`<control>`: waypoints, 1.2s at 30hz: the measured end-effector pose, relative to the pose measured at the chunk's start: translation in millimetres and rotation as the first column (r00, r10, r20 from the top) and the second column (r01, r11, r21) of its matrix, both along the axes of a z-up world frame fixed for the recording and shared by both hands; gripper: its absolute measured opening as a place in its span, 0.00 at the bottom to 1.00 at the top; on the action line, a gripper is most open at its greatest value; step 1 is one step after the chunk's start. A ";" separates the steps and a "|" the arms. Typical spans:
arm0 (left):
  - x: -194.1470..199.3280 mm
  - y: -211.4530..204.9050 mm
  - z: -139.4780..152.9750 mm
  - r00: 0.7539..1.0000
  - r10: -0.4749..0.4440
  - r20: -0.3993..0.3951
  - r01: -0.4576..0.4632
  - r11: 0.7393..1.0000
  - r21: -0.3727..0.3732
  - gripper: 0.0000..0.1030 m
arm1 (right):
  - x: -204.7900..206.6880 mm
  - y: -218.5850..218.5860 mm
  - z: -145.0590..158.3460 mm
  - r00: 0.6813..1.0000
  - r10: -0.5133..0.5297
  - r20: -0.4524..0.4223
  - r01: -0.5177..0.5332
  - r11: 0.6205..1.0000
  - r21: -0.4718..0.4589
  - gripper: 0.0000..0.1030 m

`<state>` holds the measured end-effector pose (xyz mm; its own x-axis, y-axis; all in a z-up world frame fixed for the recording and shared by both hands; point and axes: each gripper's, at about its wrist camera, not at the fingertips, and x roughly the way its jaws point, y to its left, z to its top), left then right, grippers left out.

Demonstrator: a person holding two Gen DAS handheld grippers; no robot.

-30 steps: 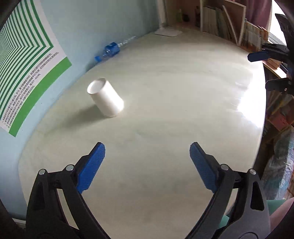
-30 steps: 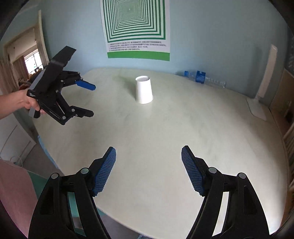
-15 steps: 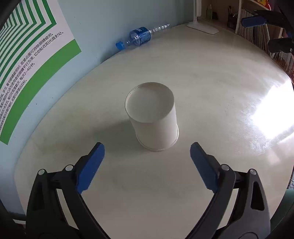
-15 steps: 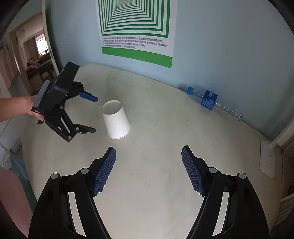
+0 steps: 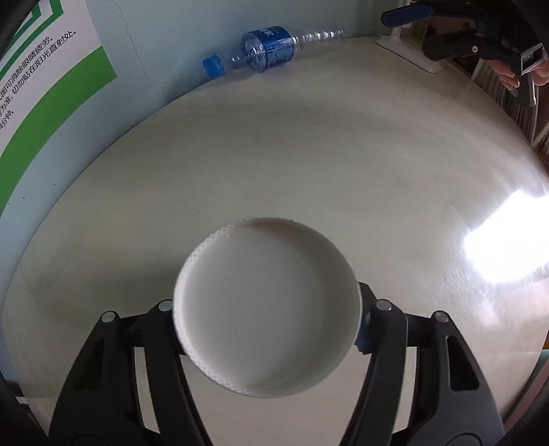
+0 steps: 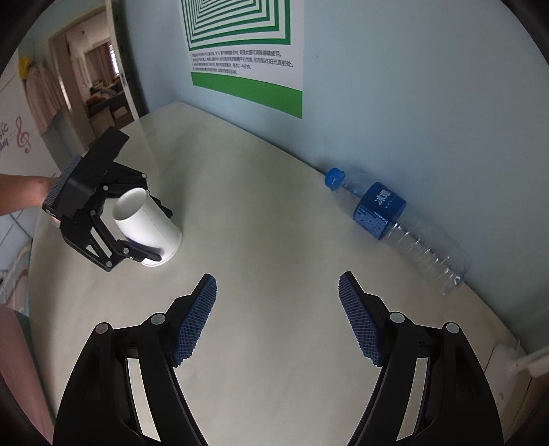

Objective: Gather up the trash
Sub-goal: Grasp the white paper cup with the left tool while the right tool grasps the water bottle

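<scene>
An upside-down white paper cup (image 5: 267, 308) (image 6: 147, 219) stands on the round pale table (image 5: 308, 154) (image 6: 274, 223). My left gripper (image 5: 267, 326) (image 6: 163, 235) straddles it, jaws closing, one finger on each side; a blue pad (image 5: 362, 338) shows against the cup's wall, and the cup hides the other pad. An empty clear plastic bottle (image 5: 271, 48) (image 6: 381, 211) with a blue cap and label lies along the wall. My right gripper (image 6: 278, 315) (image 5: 411, 32) is open with nothing in it, above the table between cup and bottle.
A green-striped poster (image 6: 240, 41) hangs on the blue wall behind the table. A white lamp base (image 5: 408, 55) (image 6: 507, 360) stands at the table's far end beyond the bottle. A doorway (image 6: 99, 79) opens on the left. Sun glare (image 5: 504, 254) marks the table's right side.
My left gripper came down over the cup and narrowed its jaws around it. The right gripper swung toward the wall, bringing the bottle much closer in its view.
</scene>
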<state>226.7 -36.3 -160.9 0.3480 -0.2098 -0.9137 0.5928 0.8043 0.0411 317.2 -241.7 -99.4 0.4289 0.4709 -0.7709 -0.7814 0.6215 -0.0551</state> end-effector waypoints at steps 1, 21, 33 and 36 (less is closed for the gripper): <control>8.8 -5.2 0.6 1.000 0.005 -0.002 -0.006 1.000 -0.007 0.60 | 13.6 -1.9 -1.9 1.000 0.013 0.010 -0.013 1.000 -0.012 0.72; 166.8 -69.8 -3.8 0.998 0.006 0.059 -0.005 1.000 -0.023 0.60 | 163.1 4.8 -48.7 0.968 0.241 0.070 -0.224 0.955 -0.196 0.72; 160.4 -64.2 -6.7 1.000 -0.002 0.027 0.003 0.999 -0.035 0.59 | 150.9 16.9 -61.0 0.965 0.262 -0.010 -0.259 0.946 -0.195 0.59; 141.1 -58.8 -3.6 1.000 -0.009 0.010 0.009 0.999 -0.031 0.59 | 135.3 11.2 -57.7 0.970 0.242 -0.020 -0.242 0.950 -0.199 0.58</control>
